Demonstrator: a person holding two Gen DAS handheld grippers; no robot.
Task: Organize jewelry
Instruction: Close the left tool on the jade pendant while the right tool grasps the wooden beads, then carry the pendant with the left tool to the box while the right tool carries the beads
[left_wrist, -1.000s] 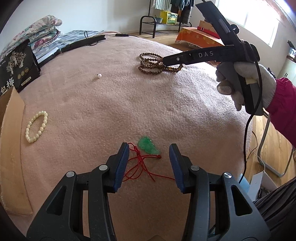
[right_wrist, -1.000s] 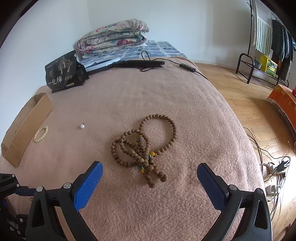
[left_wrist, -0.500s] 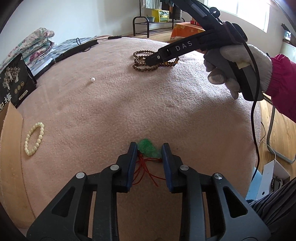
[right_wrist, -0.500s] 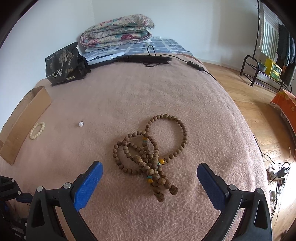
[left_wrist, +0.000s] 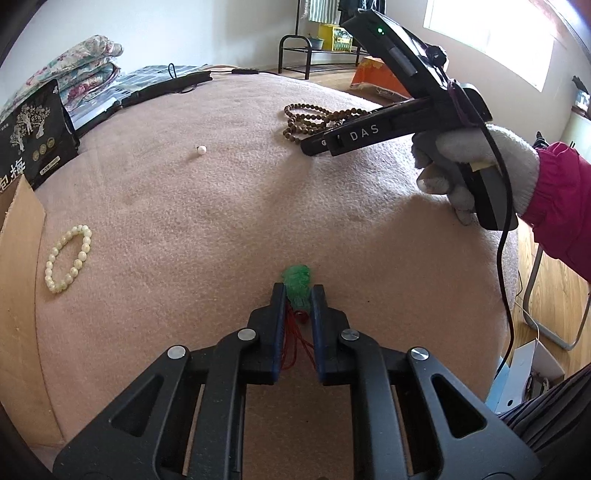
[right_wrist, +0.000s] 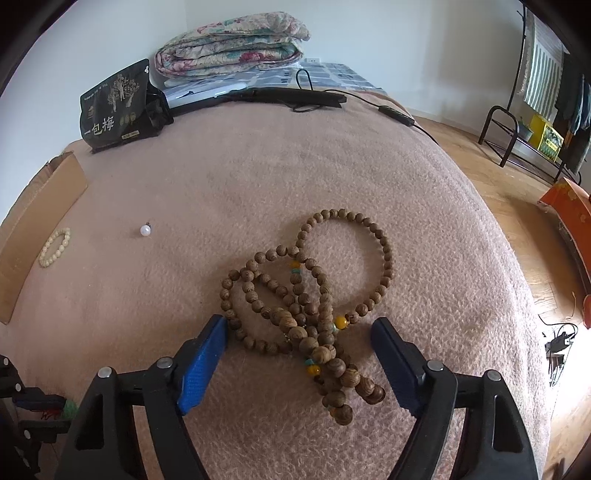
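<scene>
Translucent green pendant (left_wrist: 297, 286) on red cord, brown wooden beads (right_wrist: 314, 295)

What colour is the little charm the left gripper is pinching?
Green pendant on red cord; left wrist view.

Pendant (left_wrist: 297, 286) between left tongs (left_wrist: 298, 295), bead necklace (right_wrist: 306, 291) between right tongs (right_wrist: 297, 334), bracelet (left_wrist: 68, 259) far left

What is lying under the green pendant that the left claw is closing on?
Under the green pendant lies pink blanket, with its red cord trailing back between the left claw's pads. Anything directly beneath the pendant is covered.
</scene>
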